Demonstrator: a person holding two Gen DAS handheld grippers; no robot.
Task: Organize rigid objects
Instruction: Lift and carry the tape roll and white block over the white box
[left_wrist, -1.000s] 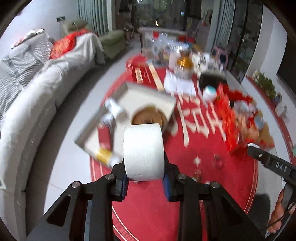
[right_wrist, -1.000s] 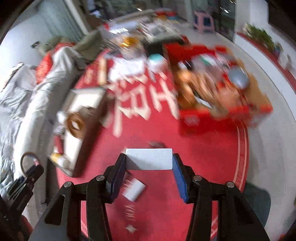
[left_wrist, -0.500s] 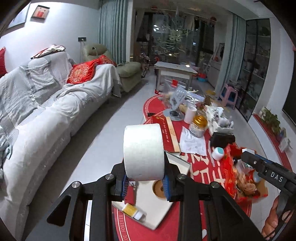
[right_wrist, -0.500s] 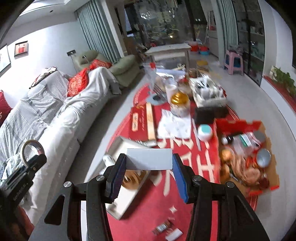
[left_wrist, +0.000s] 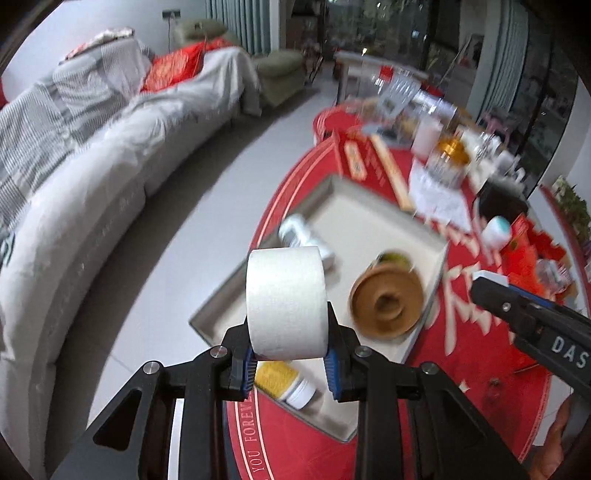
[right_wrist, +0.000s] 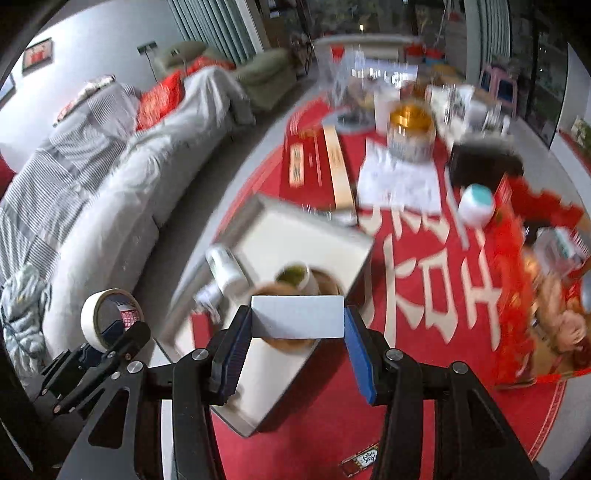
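My left gripper (left_wrist: 290, 369) is shut on a white roll of tape (left_wrist: 286, 302) and hangs over the near end of a shallow beige tray (left_wrist: 373, 225) on the red round rug. In the tray lie a brown tape roll (left_wrist: 386, 304), a white bottle (left_wrist: 299, 234) and a yellow-labelled jar (left_wrist: 282, 380). My right gripper (right_wrist: 297, 345) is shut on a small white box (right_wrist: 297, 317), above the same tray (right_wrist: 295, 236). In the right wrist view the left gripper (right_wrist: 107, 343) with its tape roll (right_wrist: 107, 317) shows at the lower left.
A grey covered sofa (left_wrist: 74, 192) runs along the left. Behind the tray lie a red flat box (right_wrist: 310, 162), papers (right_wrist: 400, 181), a gold-lidded jar (right_wrist: 410, 133) and a black box (right_wrist: 484, 162). A red box of assorted items (right_wrist: 546, 280) stands right. A person's hand (left_wrist: 557, 446) is at lower right.
Both grippers have swung from looking out across the room back down over the tray, which now sits closer beneath them. Each still holds its object.
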